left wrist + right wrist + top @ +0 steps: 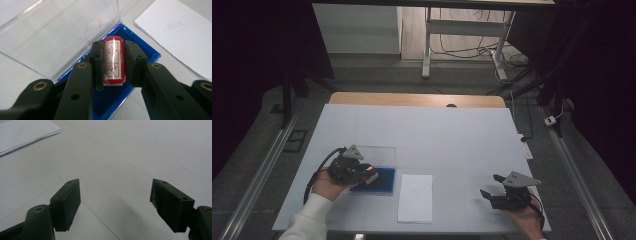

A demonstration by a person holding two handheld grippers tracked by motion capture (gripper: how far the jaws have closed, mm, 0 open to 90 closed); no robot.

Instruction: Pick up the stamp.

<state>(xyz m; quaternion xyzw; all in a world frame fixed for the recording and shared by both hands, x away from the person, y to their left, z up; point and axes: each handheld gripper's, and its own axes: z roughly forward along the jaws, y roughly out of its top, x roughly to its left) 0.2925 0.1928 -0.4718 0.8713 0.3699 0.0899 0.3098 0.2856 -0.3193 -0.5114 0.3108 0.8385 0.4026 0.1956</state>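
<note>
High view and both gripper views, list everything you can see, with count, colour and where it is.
stamp: one, red with a white label, clamped between the left gripper's jaws over the blue tray
blue tray: one, blue, near left of the table
clear lid: one, transparent, lying open behind the tray
paper: one sheet, white, near edge, right of the tray
table: one, white top
left gripper: one, black, shut on the stamp
right gripper: one, black, open above bare table at the near right

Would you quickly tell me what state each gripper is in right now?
Left gripper: shut on the red stamp, over the blue ink pad case.
Right gripper: open, holding nothing, above the table.
</note>
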